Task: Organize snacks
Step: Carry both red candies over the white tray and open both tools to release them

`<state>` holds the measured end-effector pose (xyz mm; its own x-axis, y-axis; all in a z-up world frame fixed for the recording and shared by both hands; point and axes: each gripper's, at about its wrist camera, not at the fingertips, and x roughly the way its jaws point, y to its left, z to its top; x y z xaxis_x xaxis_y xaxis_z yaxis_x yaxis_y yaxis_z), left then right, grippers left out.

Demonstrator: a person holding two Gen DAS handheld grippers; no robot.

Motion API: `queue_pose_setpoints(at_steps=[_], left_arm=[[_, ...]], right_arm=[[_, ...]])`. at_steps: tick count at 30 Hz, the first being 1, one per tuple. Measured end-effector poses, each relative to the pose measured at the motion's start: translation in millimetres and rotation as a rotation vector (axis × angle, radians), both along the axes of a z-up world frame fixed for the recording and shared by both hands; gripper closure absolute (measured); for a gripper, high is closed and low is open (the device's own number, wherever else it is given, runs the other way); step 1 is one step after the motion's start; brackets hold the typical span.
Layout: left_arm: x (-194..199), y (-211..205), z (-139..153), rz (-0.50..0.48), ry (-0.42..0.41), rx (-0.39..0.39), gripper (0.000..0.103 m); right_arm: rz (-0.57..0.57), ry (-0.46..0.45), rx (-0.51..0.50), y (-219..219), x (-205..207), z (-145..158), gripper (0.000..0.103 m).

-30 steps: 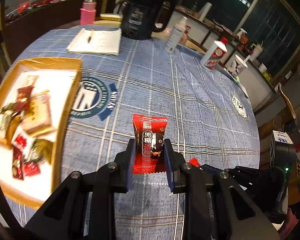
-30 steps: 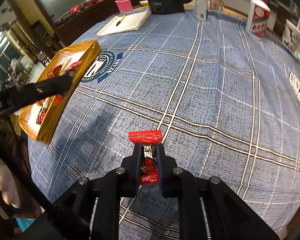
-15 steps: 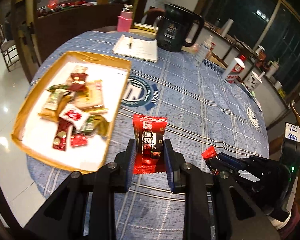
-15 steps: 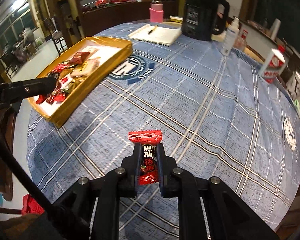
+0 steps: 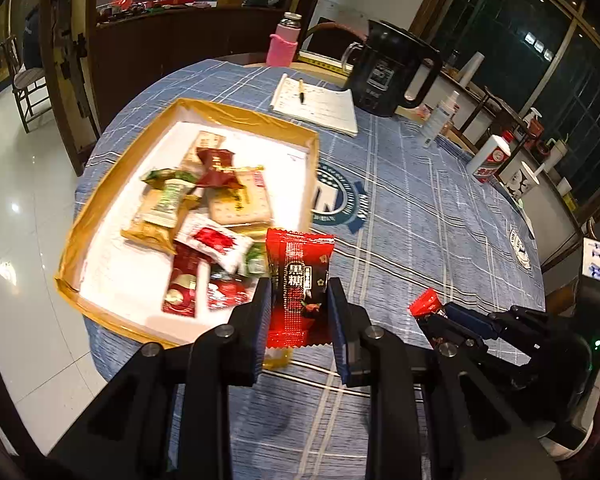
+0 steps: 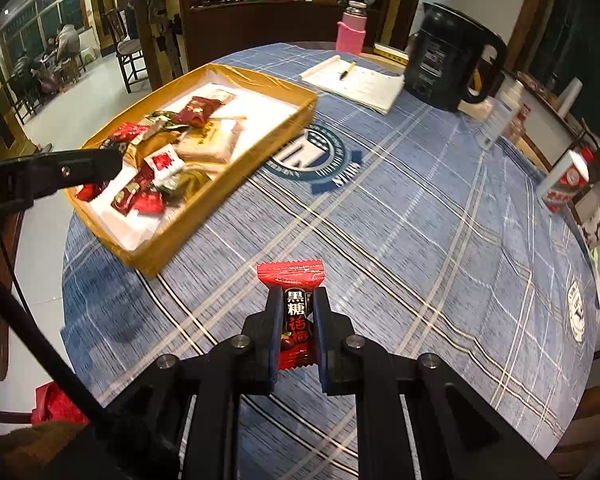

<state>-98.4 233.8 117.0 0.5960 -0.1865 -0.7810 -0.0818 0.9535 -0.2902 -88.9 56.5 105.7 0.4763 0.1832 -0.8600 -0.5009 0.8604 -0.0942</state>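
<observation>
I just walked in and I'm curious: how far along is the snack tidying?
Mostly done, it seems: a pile of wrapped snacks already lies in the gold tray. The left gripper and right gripper each hold a red candy above the tablecloth. Both still need dropping in.

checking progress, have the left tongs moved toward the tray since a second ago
Yes. In the right wrist view the left tongs now reach over the gold tray, holding a red candy.

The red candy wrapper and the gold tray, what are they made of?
The red candy wrapper, clamped in the right hand-held gripper, looks like thin glossy plastic film: it shines, and its end is crimped in a zigzag. The gold tray seems to be cardboard covered in shiny gold foil or paper, wrinkled along the rim, with a white inside.
</observation>
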Motion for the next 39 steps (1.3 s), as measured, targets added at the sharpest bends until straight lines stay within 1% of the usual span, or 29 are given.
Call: queue_pose_setpoints(at_steps=[8, 15, 24, 35, 39], left_arm=[[7, 47, -14, 0.016, 0.022, -0.02, 0.074], [14, 75, -23, 0.032, 0.036, -0.032, 0.074], [32, 84, -38, 0.009, 0.069, -0.004, 0.074], [47, 92, -49, -0.01, 0.098, 0.012, 0.074], [49, 95, -54, -0.01, 0.111, 0.018, 0.074]], right_arm=[[0.034, 0.012, -0.038, 53, 6, -2, 0.09], [0.05, 0.015, -0.073, 81, 14, -4, 0.09], [0.037, 0.022, -0.111, 100, 30, -8, 0.09], [0.033, 0.05, -0.116, 115, 46, -20, 0.09], [0.033, 0.043, -0.114, 121, 50, -21, 0.09]])
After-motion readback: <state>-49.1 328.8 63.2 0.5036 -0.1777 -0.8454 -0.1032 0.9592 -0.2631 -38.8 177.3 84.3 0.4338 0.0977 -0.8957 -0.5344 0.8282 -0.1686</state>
